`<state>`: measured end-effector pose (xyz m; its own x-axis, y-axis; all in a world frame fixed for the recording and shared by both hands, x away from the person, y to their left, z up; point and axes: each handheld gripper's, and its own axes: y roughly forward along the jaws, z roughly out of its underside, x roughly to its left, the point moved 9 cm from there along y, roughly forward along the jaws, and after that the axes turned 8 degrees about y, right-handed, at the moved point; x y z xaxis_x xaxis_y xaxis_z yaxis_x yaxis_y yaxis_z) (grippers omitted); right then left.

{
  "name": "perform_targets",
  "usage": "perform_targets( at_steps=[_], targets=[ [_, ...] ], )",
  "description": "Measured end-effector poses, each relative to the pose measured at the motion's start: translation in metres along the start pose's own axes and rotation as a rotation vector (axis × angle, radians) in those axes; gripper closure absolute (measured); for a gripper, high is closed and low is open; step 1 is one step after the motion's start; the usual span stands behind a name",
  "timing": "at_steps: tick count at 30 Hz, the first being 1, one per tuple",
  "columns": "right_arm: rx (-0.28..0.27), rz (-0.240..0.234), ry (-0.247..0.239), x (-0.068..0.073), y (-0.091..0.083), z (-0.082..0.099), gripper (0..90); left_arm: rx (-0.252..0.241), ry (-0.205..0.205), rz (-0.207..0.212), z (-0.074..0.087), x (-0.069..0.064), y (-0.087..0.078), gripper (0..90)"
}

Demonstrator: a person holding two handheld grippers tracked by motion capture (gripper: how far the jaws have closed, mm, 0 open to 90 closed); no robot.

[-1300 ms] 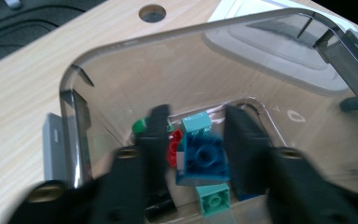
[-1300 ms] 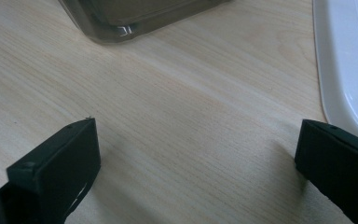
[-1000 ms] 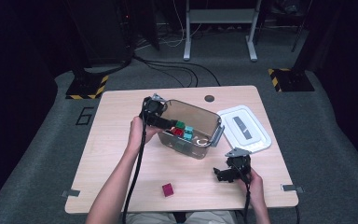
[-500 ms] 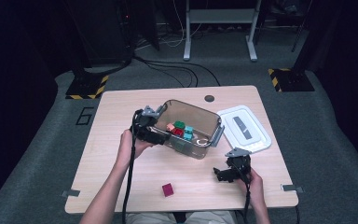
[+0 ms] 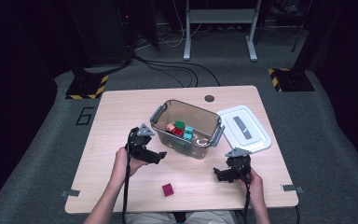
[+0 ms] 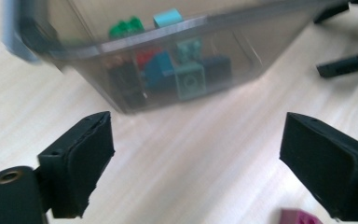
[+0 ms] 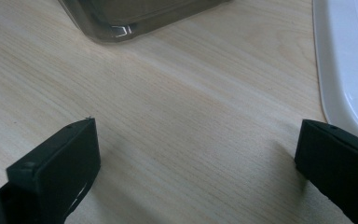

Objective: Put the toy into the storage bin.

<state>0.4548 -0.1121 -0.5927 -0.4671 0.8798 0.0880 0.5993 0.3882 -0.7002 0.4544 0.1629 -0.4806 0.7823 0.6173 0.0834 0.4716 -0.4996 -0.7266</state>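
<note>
The left tongs [image 5: 161, 155] stand wide apart with nothing between them, their jaws having just been opening; they sit low over the counter [image 5: 121, 116], just beside the near left wall of the clear bin [image 5: 205, 122] that holds the coloured bricks [image 5: 181, 129]. The maroon brick [image 5: 168, 189] lies loose on the counter near the front edge, close by and to the near side of the left tongs, and shows at the lower right corner of the left gripper view [image 6: 300, 217]. The right tongs [image 5: 218, 174] are likewise wide and empty, resting off the bin's near right corner, beside the white lid [image 5: 256, 135] and farther from the maroon brick.
</note>
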Motion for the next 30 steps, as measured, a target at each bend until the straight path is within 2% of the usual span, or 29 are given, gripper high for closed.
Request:
perform_targets(
  at_steps=[7,15,24,25,30],
  targets=[
    [0.0,0.0,0.001,0.0,0.0,0.0,0.0,0.018,0.005,0.021,0.017,-0.018,0.007,6.9],
    [0.0,0.0,0.001,0.0,0.0,0.0,0.0,0.044,0.01,0.079,0.035,-0.045,0.022,4.1],
    [0.0,0.0,0.001,0.0,0.0,0.0,0.0,0.094,0.054,0.134,0.056,-0.071,0.038,4.0],
    [0.0,0.0,0.002,0.0,0.0,0.0,0.0,0.095,0.046,0.145,0.059,-0.074,0.04,3.9],
    [0.0,0.0,0.0,0.0,0.0,0.0,0.0,0.126,0.053,0.148,0.074,-0.081,0.048,4.0]
  ],
)
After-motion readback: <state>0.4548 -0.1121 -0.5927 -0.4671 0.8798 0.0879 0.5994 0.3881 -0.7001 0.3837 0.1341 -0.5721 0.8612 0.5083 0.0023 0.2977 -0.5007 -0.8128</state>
